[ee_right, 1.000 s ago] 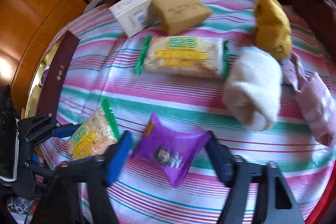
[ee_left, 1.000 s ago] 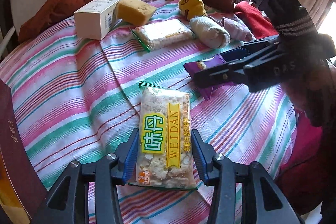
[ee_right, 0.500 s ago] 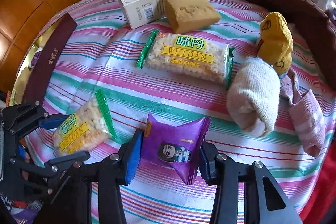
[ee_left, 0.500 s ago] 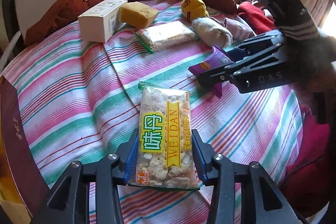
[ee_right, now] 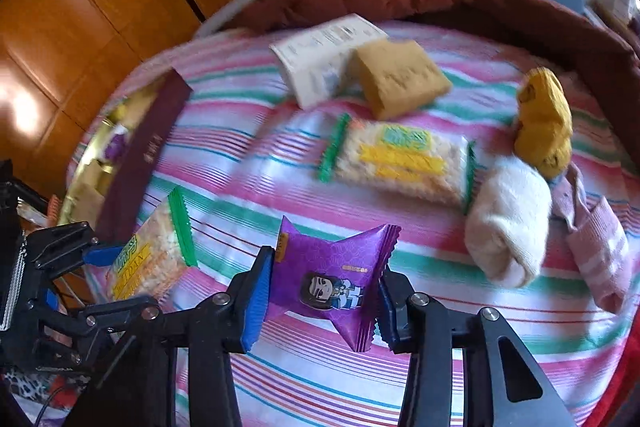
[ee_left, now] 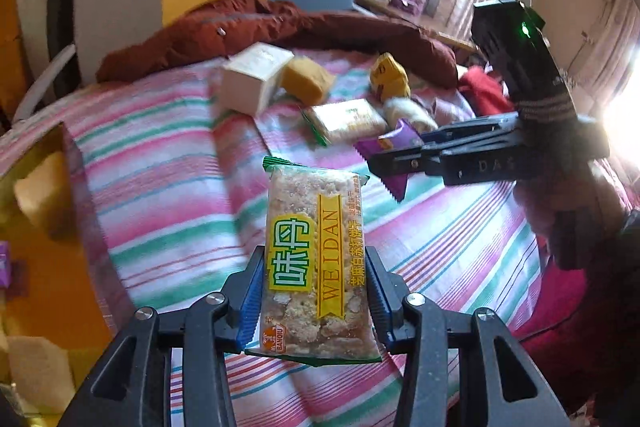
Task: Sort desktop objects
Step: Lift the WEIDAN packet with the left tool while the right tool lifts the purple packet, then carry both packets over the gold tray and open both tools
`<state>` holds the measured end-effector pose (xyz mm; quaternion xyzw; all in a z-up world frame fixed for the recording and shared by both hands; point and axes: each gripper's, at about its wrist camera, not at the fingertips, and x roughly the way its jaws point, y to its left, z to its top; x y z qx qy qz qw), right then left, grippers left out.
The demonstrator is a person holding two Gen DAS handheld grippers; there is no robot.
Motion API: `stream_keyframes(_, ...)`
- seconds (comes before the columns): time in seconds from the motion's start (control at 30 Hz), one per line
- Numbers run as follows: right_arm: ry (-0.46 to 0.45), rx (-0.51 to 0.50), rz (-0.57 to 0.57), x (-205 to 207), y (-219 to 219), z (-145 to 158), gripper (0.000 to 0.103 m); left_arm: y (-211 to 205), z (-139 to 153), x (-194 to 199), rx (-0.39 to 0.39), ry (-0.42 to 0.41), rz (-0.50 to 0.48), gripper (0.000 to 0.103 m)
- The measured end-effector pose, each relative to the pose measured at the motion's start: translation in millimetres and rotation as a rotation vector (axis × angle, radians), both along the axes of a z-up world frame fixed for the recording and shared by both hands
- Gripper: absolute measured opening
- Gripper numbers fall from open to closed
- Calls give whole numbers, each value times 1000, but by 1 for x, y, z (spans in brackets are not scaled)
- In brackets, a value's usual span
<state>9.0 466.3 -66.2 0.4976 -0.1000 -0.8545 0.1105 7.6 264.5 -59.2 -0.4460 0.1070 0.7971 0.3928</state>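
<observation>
My left gripper (ee_left: 314, 301) is shut on a Weidan cracker pack (ee_left: 316, 259) and holds it above the striped cloth; it also shows in the right wrist view (ee_right: 148, 261). My right gripper (ee_right: 320, 301) is shut on a purple snack packet (ee_right: 334, 277) and holds it above the cloth; the right gripper (ee_left: 400, 163) and the purple packet (ee_left: 390, 147) also show in the left wrist view. A second cracker pack (ee_right: 400, 157) lies flat on the cloth in the middle.
A white box (ee_right: 324, 55), a tan sponge block (ee_right: 400, 79), a yellow sock (ee_right: 544, 123), a white sock roll (ee_right: 508, 223) and a pink sock (ee_right: 596, 247) lie on the cloth. A maroon-walled gold box (ee_right: 148, 147) with items stands at the left. A brown jacket (ee_left: 280, 23) lies behind.
Both grippers have risen off the cloth with their packs held. The view has swung left, so the gold box now shows at the left.
</observation>
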Motion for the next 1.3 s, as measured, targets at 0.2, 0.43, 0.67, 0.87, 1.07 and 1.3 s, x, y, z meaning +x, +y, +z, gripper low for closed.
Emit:
stream_keyframes(0.2, 31, -12, 42, -3, -47, 17, 46, -40, 20, -13, 40, 17, 90, 46)
stream_keyframes(0.43, 58, -8, 121, -17, -114, 36, 46, -100, 31, -30, 68, 40, 237, 46)
stream_keyframes(0.67, 89, -67, 216, -35, -192, 51, 46, -184, 33, -51, 91, 47, 424, 46)
stream_keyframes(0.87, 85, -158, 209, -55, -244, 52, 46, -245, 20, -61, 83, 40, 583, 46)
stream_keyframes(1.07, 63, -223, 138, -68, -272, 47, 55, -276, 4, -69, 54, 9, 677, 47)
stream_keyframes(1.3, 36, -201, 128, -54, -284, 39, 69, -280, -2, -63, 76, -3, 679, 50)
